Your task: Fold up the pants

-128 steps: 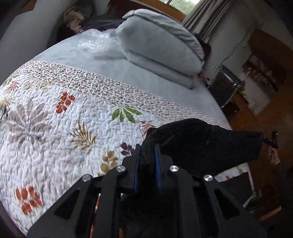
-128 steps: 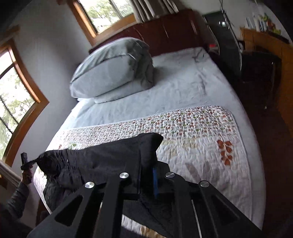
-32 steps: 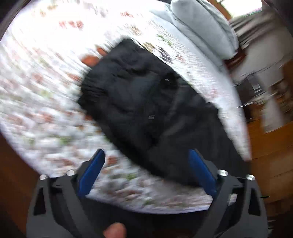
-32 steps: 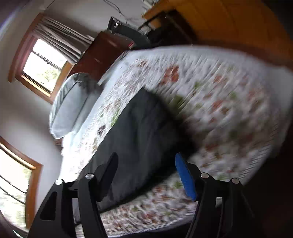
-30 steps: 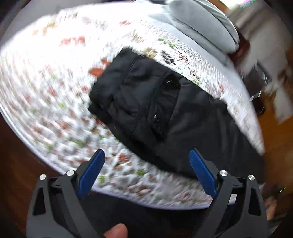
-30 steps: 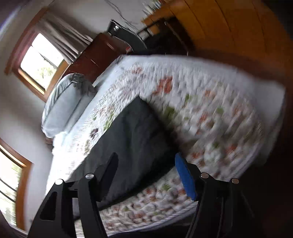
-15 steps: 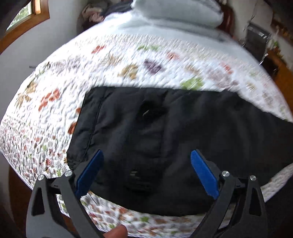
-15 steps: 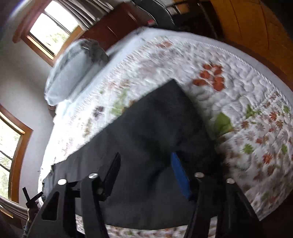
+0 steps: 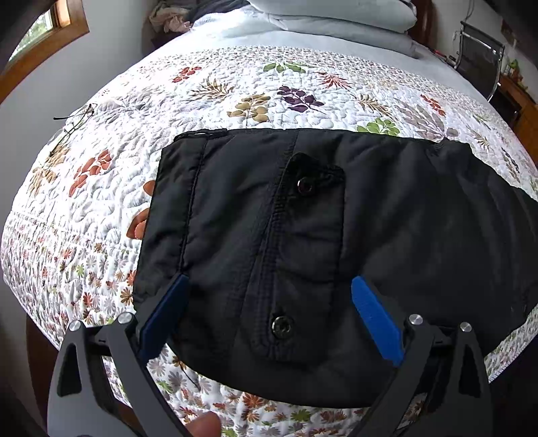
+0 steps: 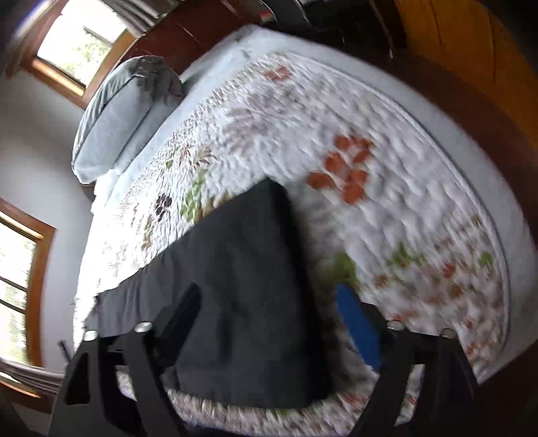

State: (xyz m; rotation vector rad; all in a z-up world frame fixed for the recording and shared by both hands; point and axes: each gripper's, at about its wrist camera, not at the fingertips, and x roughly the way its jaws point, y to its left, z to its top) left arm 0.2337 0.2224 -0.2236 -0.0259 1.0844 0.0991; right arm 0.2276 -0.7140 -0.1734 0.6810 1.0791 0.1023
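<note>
Black pants [image 9: 336,218] lie flat across the flowered quilt [image 9: 255,84], their waist end with two snap buttons under the left wrist view. My left gripper [image 9: 269,302] hovers over that waist end, open wide, its blue pads [image 9: 376,319] apart from the cloth. In the blurred right wrist view the leg end of the pants [image 10: 242,269] reaches toward the bed's near edge. My right gripper [image 10: 269,319] stands over it with its jaws opening; the cloth lies below and between them, and neither pad presses on it.
Thin-framed glasses [image 9: 72,122] lie on the quilt at the far left. Grey pillows [image 9: 336,13] are stacked at the head of the bed, with a dark chair [image 9: 477,50] beside it. Wooden floor [image 10: 470,50] borders the bed. A fingertip [image 9: 201,425] shows at the bottom edge.
Both grippers, earlier shut on the lifted pants, have let go; the pants now lie spread on the quilt. The left view swung square onto the waist. The right jaws narrowed, then widened.
</note>
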